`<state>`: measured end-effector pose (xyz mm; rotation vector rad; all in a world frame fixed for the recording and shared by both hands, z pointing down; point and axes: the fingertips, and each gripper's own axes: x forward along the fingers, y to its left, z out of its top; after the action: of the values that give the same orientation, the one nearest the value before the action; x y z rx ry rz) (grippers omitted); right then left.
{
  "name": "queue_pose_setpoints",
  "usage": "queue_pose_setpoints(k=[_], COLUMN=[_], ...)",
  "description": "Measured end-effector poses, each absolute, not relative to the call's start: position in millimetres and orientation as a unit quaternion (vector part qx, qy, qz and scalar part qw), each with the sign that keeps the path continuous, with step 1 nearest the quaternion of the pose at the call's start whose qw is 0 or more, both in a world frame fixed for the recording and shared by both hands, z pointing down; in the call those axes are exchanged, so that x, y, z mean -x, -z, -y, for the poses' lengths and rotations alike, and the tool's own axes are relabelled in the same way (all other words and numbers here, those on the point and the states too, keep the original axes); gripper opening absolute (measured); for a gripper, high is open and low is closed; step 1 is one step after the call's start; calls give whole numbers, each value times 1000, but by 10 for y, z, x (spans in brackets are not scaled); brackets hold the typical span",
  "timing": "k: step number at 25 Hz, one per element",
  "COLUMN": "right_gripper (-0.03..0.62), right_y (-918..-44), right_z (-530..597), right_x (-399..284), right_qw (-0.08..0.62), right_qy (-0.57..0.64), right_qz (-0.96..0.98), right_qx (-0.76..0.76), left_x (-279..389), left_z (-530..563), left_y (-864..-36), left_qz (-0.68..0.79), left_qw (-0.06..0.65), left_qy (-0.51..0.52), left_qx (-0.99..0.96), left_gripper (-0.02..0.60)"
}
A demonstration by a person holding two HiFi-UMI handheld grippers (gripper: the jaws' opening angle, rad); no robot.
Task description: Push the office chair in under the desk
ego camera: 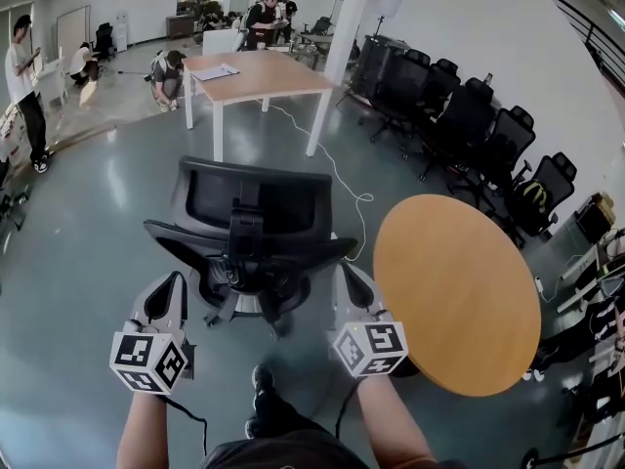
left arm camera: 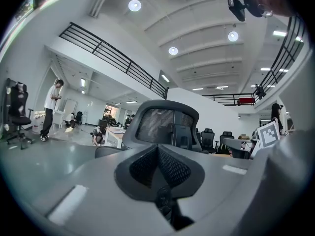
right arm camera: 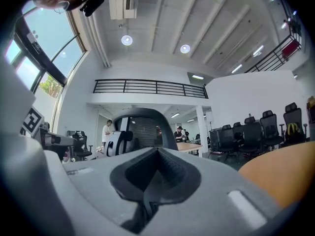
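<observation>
A black mesh-backed office chair (ego camera: 252, 231) stands on the grey floor with its back towards me. The wood-topped desk (ego camera: 259, 74) with white legs stands farther off, beyond the chair. My left gripper (ego camera: 176, 283) is shut and empty, just behind the chair's left armrest. Behind the right armrest my right gripper (ego camera: 349, 277) is shut and empty too. Whether either tip touches the chair I cannot tell. In the left gripper view the chair back (left arm camera: 165, 124) rises beyond the closed left gripper (left arm camera: 158, 149). The right gripper view shows the chair (right arm camera: 142, 127) past the closed right gripper (right arm camera: 157, 154).
A round wooden table (ego camera: 459, 291) stands close on my right. A white cable (ego camera: 342, 179) trails across the floor from the desk. A row of black chairs (ego camera: 469, 125) lines the right wall by a white pillar (ego camera: 347, 18). People stand and crouch at the far left (ego camera: 24, 86).
</observation>
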<state>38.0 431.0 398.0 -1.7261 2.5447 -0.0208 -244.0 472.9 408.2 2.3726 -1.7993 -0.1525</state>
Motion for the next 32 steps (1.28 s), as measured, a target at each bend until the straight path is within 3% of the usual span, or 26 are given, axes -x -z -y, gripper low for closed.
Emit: queue_pose_setpoints(k=[13, 14, 15, 16, 23, 27, 32], right_gripper=[-6, 8, 82, 101, 138, 195, 202], right_y=[-3680, -3650, -3633, -3626, -3657, -3733, -3739], right_z=[-3619, -3580, -3544, -3507, -3252, -3180, -3121], right_x=[-150, -124, -97, -80, -138, -53, -33], right_qw=[-8, -13, -20, -25, -33, -52, -52], right_qy=[-74, -79, -83, -83, -61, -49, -38], right_qz=[-839, -844, -850, -854, -860, -871, -875], right_qx=[539, 531, 521, 513, 506, 485, 480], left_x=[2716, 2744, 2769, 2790, 2858, 2854, 2920], left_z=[-3865, -3800, -3740, -3688, -3457, -3381, -3277], left_y=[-3633, -3613, -3595, -3577, -3583, -3584, -3616], left_qz=[611, 613, 615, 618, 632, 629, 635], left_qw=[29, 28, 26, 22, -4, -12, -33], left_qy=[48, 51, 54, 55, 38, 14, -20], left_qx=[-789, -788, -786, -784, -774, -777, -771], left_gripper=[17, 17, 18, 17, 18, 104, 156])
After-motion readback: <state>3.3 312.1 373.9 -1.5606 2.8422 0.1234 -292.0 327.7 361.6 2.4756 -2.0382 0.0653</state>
